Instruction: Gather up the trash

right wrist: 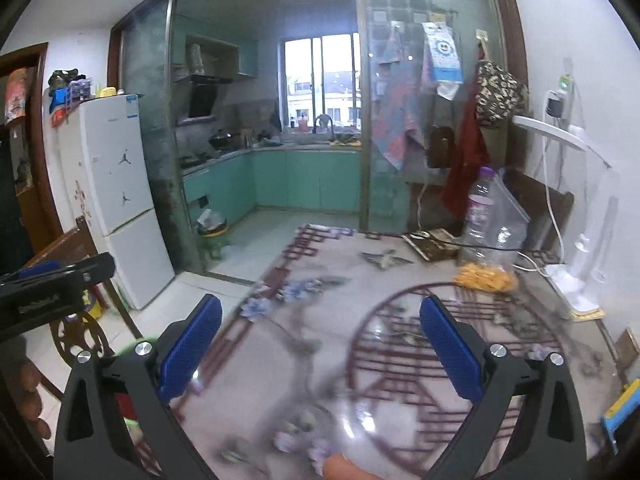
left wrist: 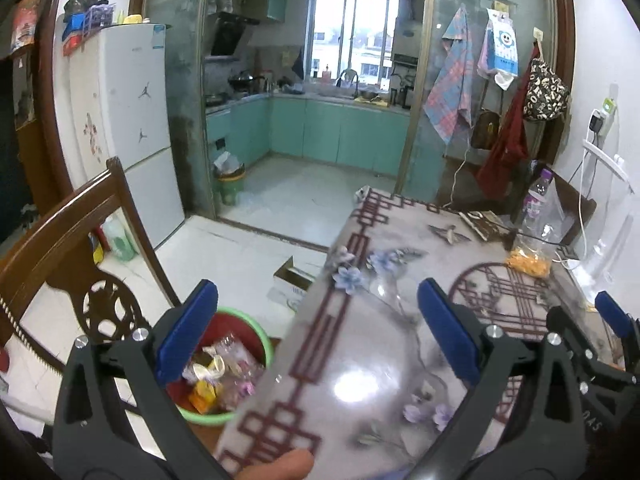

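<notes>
A table (left wrist: 360,360) with a glossy patterned cover fills the lower right of both views; behind it a green kitchen opens. The left gripper (left wrist: 318,332) and the right gripper (right wrist: 320,344) both stand wide, holding nothing. Only the left view shows the green bin (left wrist: 248,344) with trash (left wrist: 220,376), lower left, beside a wooden chair (left wrist: 80,240).

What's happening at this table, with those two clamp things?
A person is clearing trash with a handheld gripper in each hand. The left gripper and the right gripper are both open and empty above the patterned table. Wrappers already lie in a green basin beside the table's edge. A clear bottle and a bag of orange snacks remain at the far side.
</notes>
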